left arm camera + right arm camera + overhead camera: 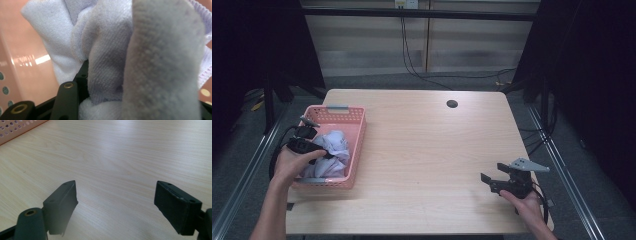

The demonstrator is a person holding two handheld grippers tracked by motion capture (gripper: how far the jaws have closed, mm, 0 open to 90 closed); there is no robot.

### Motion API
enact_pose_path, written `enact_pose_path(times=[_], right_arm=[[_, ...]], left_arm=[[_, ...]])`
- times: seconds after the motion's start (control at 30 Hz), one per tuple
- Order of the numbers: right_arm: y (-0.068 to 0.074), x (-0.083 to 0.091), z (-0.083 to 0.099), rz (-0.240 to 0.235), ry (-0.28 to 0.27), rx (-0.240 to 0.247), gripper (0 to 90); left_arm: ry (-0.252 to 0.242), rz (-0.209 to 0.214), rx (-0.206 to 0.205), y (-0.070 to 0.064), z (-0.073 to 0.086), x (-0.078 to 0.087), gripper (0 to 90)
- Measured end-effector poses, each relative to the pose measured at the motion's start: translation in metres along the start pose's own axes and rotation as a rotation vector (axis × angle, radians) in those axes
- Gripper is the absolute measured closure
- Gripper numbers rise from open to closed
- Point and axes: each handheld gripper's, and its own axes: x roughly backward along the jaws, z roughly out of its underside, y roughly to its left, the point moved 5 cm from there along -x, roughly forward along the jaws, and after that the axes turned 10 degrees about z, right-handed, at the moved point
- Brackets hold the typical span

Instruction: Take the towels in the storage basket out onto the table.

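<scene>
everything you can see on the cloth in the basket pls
The cloth is pale lilac-white terry, like a small towel, with a stitched hem along one edge. It lies crumpled in folds inside the pink perforated basket at the table's left edge. The left tongs are pushed into it: in the left gripper view, folds bulge between and over the black jaws, so it looks gripped. It is bunched, not spread flat.

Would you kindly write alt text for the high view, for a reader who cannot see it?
A person's left tongs reach into a pink basket at the left edge of a wooden table, pressed against a crumpled pale lilac cloth. The right tongs rest open at the table's near right, holding nothing.
</scene>
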Motion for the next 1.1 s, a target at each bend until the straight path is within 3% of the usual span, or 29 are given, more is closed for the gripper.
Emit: enact_pose_path(times=[0.07,0.1,0.17,0.33,0.5,0.67,0.87,0.93,1.1], right_arm=[[-0.001,0.001,0.000,0.001,-0.002,0.001,18.1],[-0.001,0.001,0.000,0.004,-0.002,-0.001,18.0],[-0.002,0.001,0.000,0.002,-0.001,-0.002,18.0],[-0.001,0.000,0.000,0.005,0.002,0.002,21.2],[-0.001,0.000,-0.001,0.003,-0.004,0.003,20.1],[0.000,0.000,-0.001,0.000,-0.005,0.012,20.0],[-0.001,0.002,-0.003,0.013,-0.023,0.017,19.5],[-0.001,0.002,-0.003,0.010,-0.022,0.019,19.4],[0.000,0.002,-0.003,0.001,-0.017,0.021,19.9]], left_arm=[[-0.016,0.008,-0.012,0.000,0.000,0.002,50.6],[-0.043,0.021,-0.032,-0.001,0.000,0.008,50.6],[-0.086,0.010,-0.033,-0.003,-0.001,0.012,50.5],[-0.123,0.020,-0.046,-0.011,-0.001,0.019,50.6],[-0.156,0.013,-0.084,-0.022,-0.002,0.025,50.3],[-0.239,0.011,-0.070,-0.024,-0.004,0.034,50.2],[-0.284,0.020,-0.090,-0.031,-0.005,0.046,50.2],[-0.315,0.023,-0.103,-0.040,-0.005,0.054,50.2],[-0.294,0.041,-0.171,-0.059,-0.006,0.062,49.9]])
